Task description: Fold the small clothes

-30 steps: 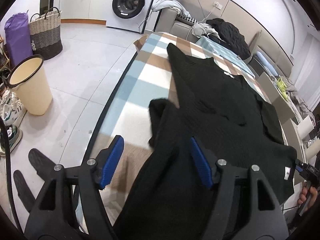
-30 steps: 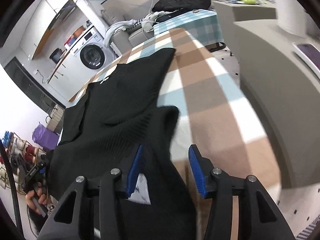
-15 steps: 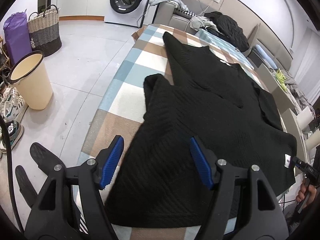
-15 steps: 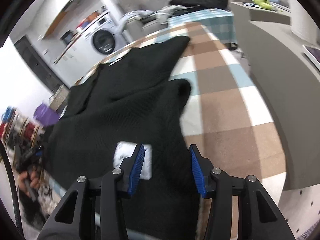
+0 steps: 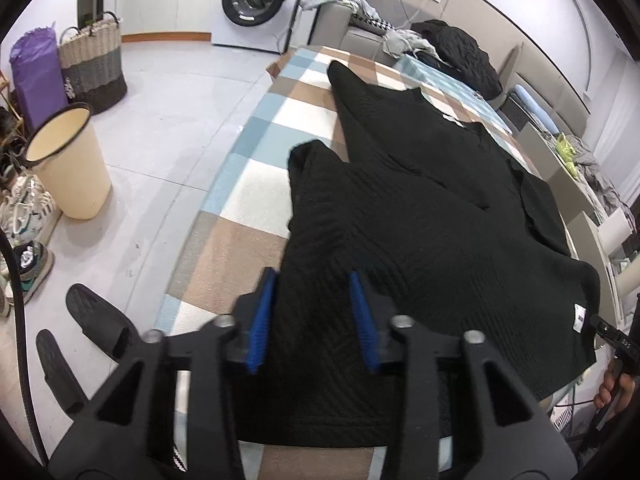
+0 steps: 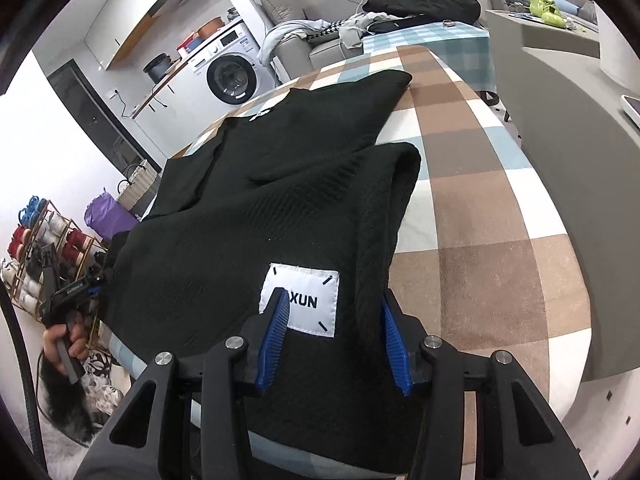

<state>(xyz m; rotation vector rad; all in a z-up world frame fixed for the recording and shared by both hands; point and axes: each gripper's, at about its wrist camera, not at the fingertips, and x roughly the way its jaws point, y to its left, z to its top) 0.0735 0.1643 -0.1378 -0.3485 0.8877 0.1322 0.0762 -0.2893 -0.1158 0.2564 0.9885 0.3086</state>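
A black knit sweater (image 5: 420,216) lies spread on a table with a checked cloth (image 5: 256,168). Its lower part is folded up over the body, and one sleeve points to the far end. My left gripper (image 5: 314,316) is open, its blue fingers over the near left hem. In the right wrist view the sweater (image 6: 280,200) shows a white label (image 6: 306,300). My right gripper (image 6: 332,336) is open above the hem by that label, holding nothing.
A cream bin (image 5: 68,164), shoes and slippers (image 5: 96,320) are on the floor at left. A woven basket (image 5: 94,68) and a washing machine (image 5: 256,0) stand further back. A sofa with clothes (image 5: 452,48) is behind the table. A grey counter (image 6: 580,168) runs along the right.
The lifted hem has been laid down flat on the sweater. Both grippers have moved closer over the near hem; the left jaws have narrowed but remain open.
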